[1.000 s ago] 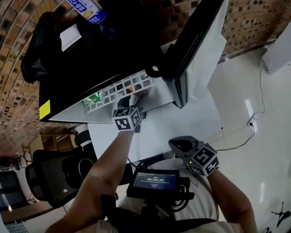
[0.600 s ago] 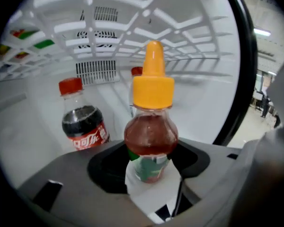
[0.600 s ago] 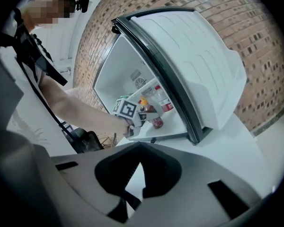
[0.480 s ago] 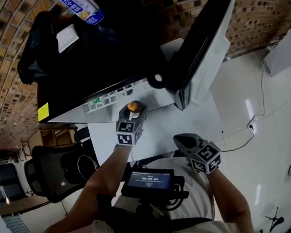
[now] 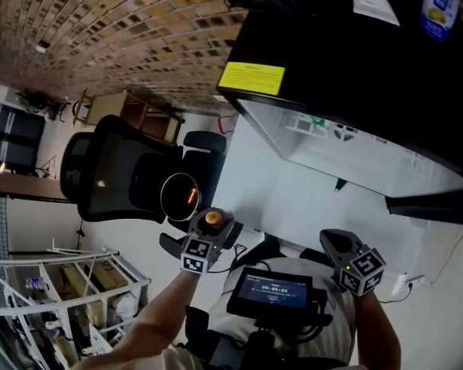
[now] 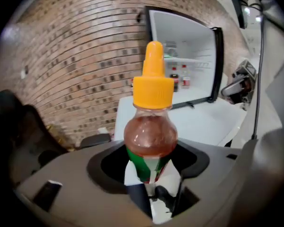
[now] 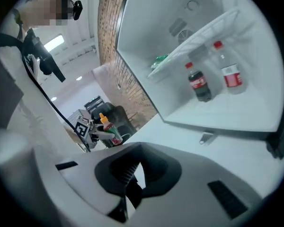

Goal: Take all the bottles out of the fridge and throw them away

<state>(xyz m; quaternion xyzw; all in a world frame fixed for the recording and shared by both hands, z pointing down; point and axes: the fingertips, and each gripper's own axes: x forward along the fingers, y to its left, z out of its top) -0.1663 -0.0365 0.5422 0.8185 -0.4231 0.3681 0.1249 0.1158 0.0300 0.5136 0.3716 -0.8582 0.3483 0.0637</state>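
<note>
L gripper (image 6: 154, 176) is clamped on the lower body of a small sauce bottle (image 6: 150, 136) w/ orange nozzle cap, held upright and well clear of the open fridge (image 7: 213, 112). R gripper (image 7: 128, 186) is seen w/ jaws together, empty. The grip should prob. be kept firm and the bottle level until a bin is reached; none is shown. A cola bottle (image 7: 199, 85) and a clear bottle (image 7: 231, 77) are yet to be fetched from the fridge floor.
</note>
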